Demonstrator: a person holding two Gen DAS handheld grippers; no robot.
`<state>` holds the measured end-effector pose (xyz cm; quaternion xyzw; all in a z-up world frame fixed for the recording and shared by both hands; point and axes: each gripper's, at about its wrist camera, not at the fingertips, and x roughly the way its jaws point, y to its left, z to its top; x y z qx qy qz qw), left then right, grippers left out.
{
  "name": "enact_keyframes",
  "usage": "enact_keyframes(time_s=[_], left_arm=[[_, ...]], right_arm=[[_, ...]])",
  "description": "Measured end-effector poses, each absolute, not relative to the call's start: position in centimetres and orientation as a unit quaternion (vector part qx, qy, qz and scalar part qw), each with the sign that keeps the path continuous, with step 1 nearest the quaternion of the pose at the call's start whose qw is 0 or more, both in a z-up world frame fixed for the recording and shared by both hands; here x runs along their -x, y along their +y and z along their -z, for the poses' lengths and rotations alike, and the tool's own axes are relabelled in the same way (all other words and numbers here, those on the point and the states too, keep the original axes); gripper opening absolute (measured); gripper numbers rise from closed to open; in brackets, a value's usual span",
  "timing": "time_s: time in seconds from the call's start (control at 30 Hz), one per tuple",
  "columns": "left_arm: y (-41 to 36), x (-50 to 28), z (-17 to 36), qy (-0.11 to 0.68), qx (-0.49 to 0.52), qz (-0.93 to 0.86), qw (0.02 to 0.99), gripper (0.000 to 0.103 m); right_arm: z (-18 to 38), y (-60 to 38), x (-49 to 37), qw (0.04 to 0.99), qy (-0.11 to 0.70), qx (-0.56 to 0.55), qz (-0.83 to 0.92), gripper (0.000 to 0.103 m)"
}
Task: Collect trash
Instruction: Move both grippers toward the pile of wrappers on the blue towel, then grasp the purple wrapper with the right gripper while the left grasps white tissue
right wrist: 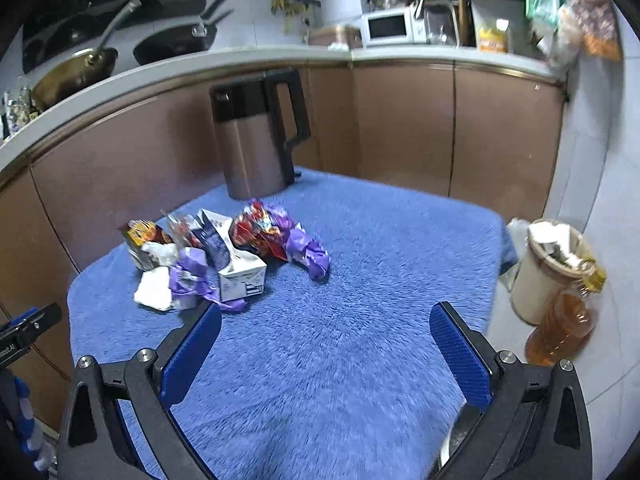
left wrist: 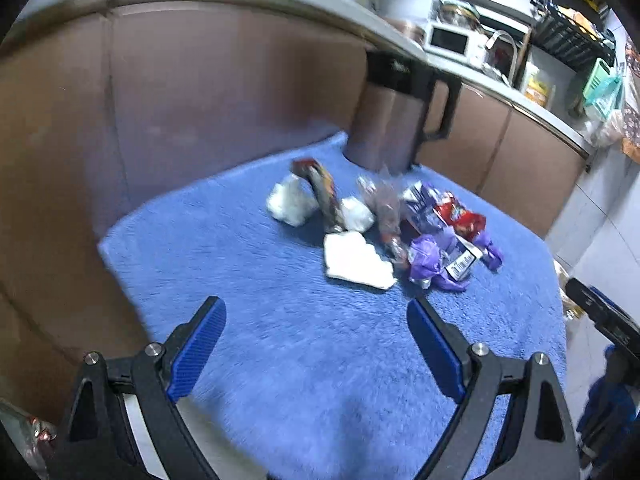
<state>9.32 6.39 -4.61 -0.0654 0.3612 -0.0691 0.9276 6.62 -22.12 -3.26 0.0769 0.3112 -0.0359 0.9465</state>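
A pile of trash lies on a blue fluffy cloth (left wrist: 280, 360): white crumpled tissues (left wrist: 356, 260), purple wrappers (left wrist: 436, 264), a red wrapper (left wrist: 460, 216) and a small carton (right wrist: 240, 276). The pile also shows in the right wrist view, with a purple wrapper (right wrist: 312, 256) at its right. My left gripper (left wrist: 316, 312) is open and empty, a short way before the pile. My right gripper (right wrist: 326, 316) is open and empty, with the pile just beyond its left finger. A cream bin (right wrist: 544, 268) with paper inside stands off the cloth's right edge.
A metal jug with a black handle (right wrist: 256, 140) stands at the cloth's back edge. A bottle of amber liquid (right wrist: 564, 328) stands beside the bin. Brown cabinets (right wrist: 400, 120) and a counter with pans and a microwave (right wrist: 388, 26) lie behind.
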Motion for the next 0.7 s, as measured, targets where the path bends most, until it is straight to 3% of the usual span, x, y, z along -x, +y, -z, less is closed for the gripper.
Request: enact_keyframes(time_s=[0.23, 0.43, 0.5, 0.6, 0.7], left_arm=[[3.6, -17.0, 7.2, 0.404, 0.027, 0.113, 0.907, 0.091], [2.5, -20.9, 9.0, 0.425, 0.013, 0.115, 0.898, 0.091], [1.9, -21.4, 9.6, 0.430, 0.003, 0.119, 0.895, 0.086], [1.3, -21.9, 10.6, 0.450, 0.000, 0.130, 0.884, 0.063], [1.1, -22.1, 10.8, 0.453, -0.004, 0.128, 0.883, 0.039]], right_arm=[[6.3, -23.7, -14.5, 0.922, 0.376, -0.092, -0.030, 0.070], [8.3, -23.5, -20.6, 0.906, 0.413, -0.076, -0.061, 0.060], [9.1, -23.2, -22.5, 0.900, 0.425, -0.069, -0.066, 0.059], [10.0, -22.7, -24.1, 0.895, 0.436, -0.060, -0.070, 0.058], [10.6, -22.6, -25.1, 0.890, 0.446, -0.056, -0.078, 0.037]])
